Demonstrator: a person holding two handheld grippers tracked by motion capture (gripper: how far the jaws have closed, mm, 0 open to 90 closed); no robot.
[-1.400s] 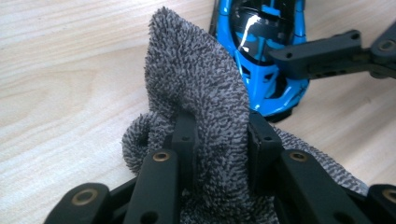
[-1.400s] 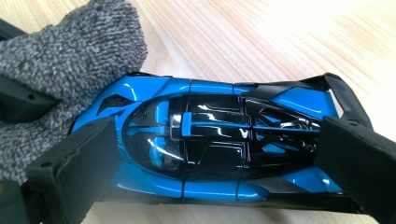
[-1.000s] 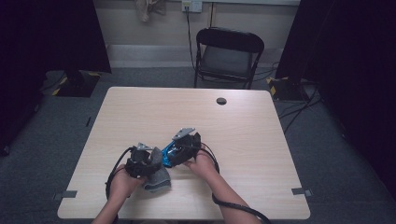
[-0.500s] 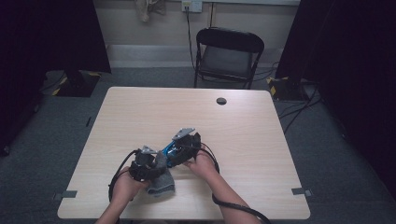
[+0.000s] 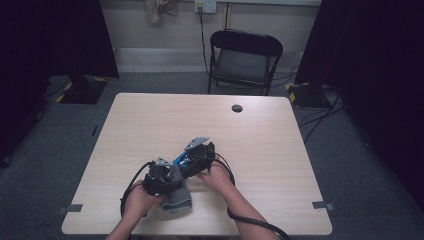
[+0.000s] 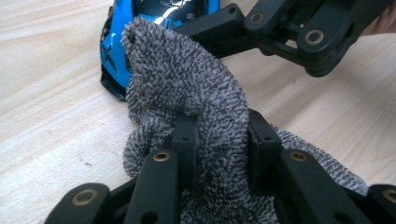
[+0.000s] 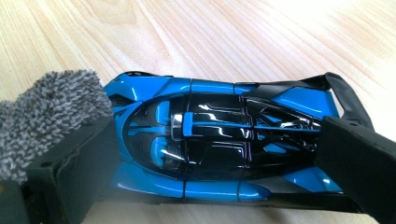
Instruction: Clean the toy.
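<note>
Right now we are wiping a blue toy car (image 7: 224, 140) near the table's (image 5: 280, 150) front edge. Our right gripper (image 7: 210, 154) is clamping the car end to end, nose and tail between its jaws. Our left gripper (image 6: 219, 144) is pinching a grey cloth (image 6: 187, 88) and pressing it against one end of the car. We are aiming for short, light strokes, so the car stays seated in the clamp.

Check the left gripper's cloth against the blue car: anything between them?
Nothing visible. The left gripper is shut on the grey cloth, whose tip lies against one end of the blue toy car. The right gripper clamps the car end to end; its jaw beside the cloth leaves that end reachable.
</note>
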